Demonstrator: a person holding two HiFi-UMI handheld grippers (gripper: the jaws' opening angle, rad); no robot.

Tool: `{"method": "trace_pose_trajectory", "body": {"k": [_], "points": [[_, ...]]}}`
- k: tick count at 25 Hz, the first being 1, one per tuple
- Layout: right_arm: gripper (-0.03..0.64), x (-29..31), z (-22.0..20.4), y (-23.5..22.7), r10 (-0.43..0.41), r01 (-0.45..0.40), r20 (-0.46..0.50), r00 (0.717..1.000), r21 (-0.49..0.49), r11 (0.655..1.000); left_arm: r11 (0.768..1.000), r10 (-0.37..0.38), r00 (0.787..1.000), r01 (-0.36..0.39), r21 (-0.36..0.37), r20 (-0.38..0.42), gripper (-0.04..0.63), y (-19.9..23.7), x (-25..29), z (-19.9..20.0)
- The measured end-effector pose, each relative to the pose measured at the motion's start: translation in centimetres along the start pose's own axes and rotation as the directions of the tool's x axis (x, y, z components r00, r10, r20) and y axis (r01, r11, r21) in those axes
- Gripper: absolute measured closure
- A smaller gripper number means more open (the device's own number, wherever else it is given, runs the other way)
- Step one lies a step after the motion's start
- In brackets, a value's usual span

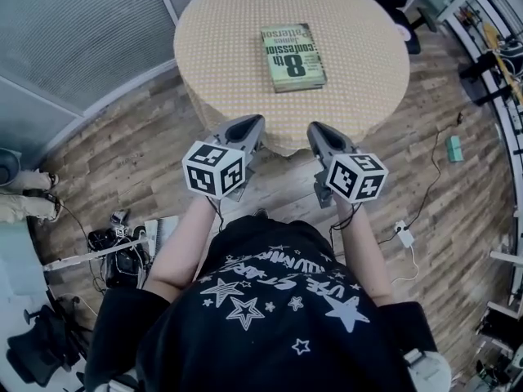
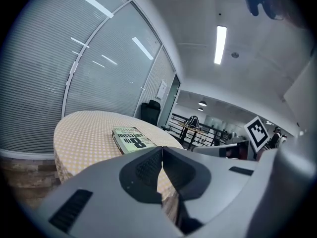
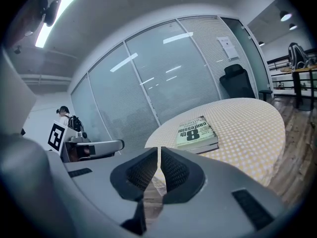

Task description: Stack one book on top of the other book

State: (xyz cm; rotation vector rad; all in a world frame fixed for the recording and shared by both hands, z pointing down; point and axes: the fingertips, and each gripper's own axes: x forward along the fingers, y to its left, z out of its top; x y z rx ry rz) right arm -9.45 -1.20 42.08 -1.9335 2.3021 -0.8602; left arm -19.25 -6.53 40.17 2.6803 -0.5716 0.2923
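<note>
A green paperback (image 1: 292, 57) with a large "8" on its cover lies flat near the middle of the round table (image 1: 221, 31). In the right gripper view the green paperback (image 3: 196, 131) seems to rest on a second, darker book whose edge (image 3: 204, 148) shows beneath it. My left gripper (image 1: 256, 122) hovers at the table's near edge, shut and empty, short of the books. My right gripper (image 1: 315, 128) is beside it, also shut with nothing between its pads. From the left gripper view the paperback (image 2: 132, 140) lies ahead of the closed left gripper (image 2: 162, 148).
The table wears a yellow dotted cloth and stands on a wooden floor. Glass walls with blinds (image 1: 73, 39) run along the left. Cables and gear (image 1: 122, 243) lie on the floor at left, a white power adapter (image 1: 404, 235) at right. A black office chair (image 3: 237, 86) stands beyond the table.
</note>
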Motion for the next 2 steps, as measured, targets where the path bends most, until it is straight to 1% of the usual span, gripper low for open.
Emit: {"method": "trace_pose_trajectory", "body": {"k": [2], "points": [[0.578,-0.47,-0.23,0.14,0.007,-0.007,-0.002,1.0,0.003,1.0,1.0,0.007,1.0,-0.007,-0.006,-0.001,0.584,-0.43,-0.23,-0.22]]}}
